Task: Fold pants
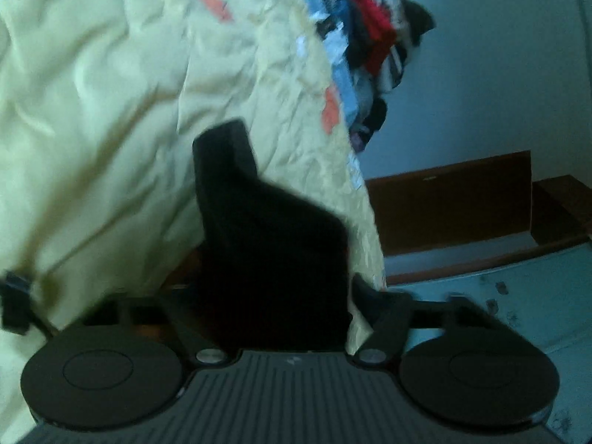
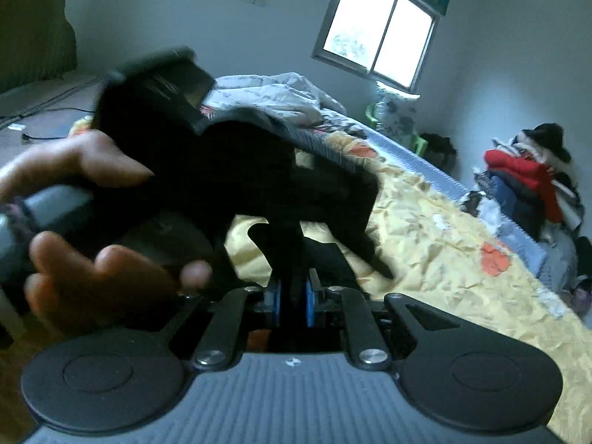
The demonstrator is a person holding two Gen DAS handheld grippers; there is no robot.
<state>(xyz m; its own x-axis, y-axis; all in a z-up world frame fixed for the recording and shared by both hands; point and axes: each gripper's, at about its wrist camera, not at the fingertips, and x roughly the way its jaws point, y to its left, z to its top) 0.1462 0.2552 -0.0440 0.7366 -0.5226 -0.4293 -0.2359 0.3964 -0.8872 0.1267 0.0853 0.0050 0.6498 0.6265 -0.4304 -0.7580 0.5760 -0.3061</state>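
Two grippers, one pair of black pants (image 2: 333,192), one bed.

1. Right gripper (image 2: 292,296): jaws nearly together, with a fold of the black cloth pinched between its blue pads. It looks lifted off the bed so the fabric hangs free for the fold.
2. Left gripper (image 1: 292,211): carried in a bare hand (image 2: 92,270), with dark cloth bunched between its fingers. The blur hides whether the pads press on it, so I cannot tell if it grips. It probably aims to take a second hold.
3. Pants: a black, limp, crumpled mass with no seams or legs readable. They are raised just above the yellow sheet (image 2: 444,251), between the two tools.
4. Pile of clothes (image 2: 525,177): red on top, well apart beyond the bed.
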